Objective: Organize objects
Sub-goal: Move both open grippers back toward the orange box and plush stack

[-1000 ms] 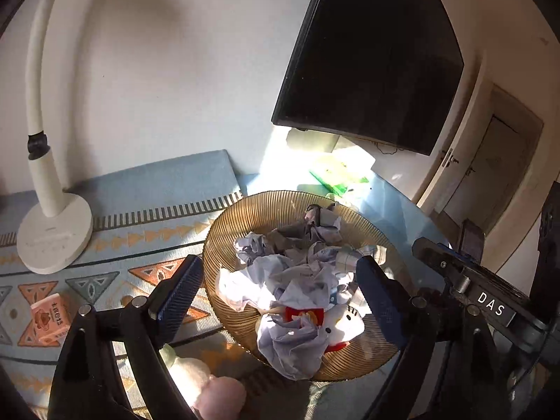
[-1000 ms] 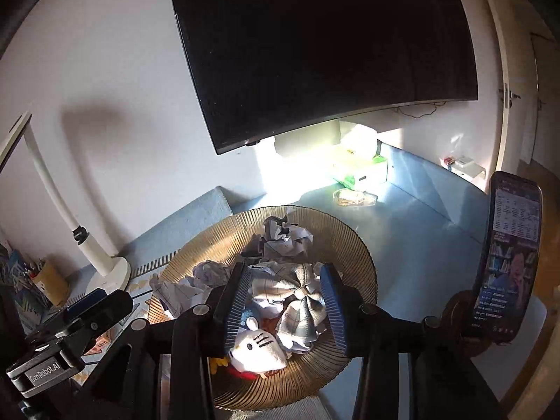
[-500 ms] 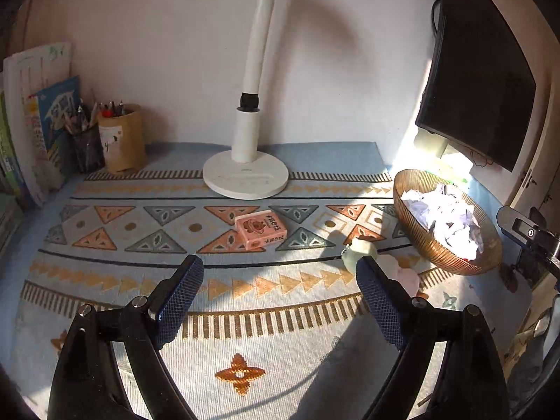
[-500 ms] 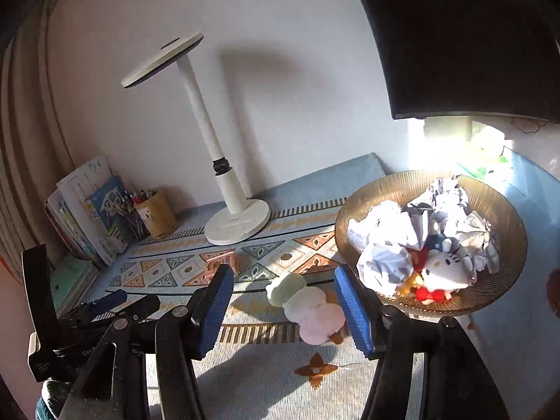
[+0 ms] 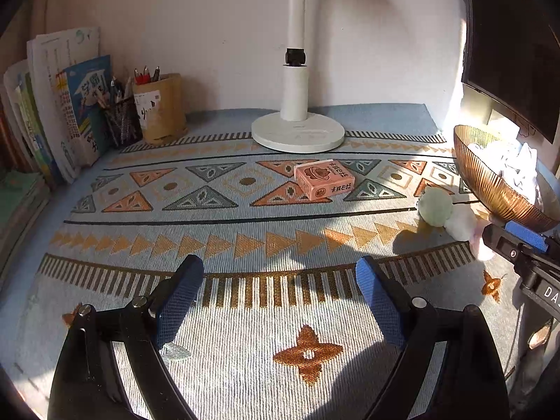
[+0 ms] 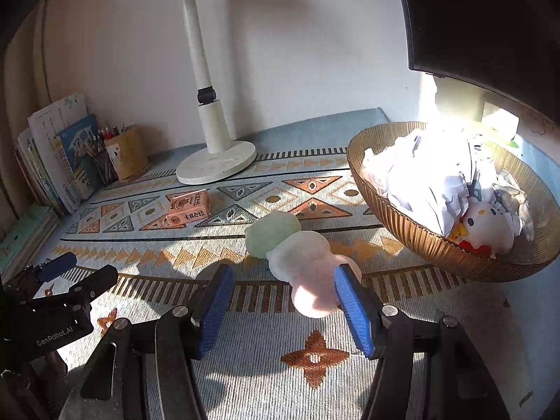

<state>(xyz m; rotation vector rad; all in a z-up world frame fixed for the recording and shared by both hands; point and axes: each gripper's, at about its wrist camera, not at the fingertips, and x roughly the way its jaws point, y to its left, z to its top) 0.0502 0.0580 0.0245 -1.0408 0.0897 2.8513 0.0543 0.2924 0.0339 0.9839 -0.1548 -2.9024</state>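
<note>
1. The pastel dumpling toy (image 6: 297, 255) lay on the patterned surface (image 6: 245, 367), just beside the amber bowl (image 6: 420, 241).
2. My right tongs (image 6: 283, 306) stood apart, nothing gripped; the toy's pink end sat by the right pad, touching or not I couldn't tell.
3. My left tongs (image 5: 280, 297) gaped wide over bare mat, empty.
4. Farther back lay the pink box (image 5: 323, 178), then the lamp (image 5: 297, 133).
</note>
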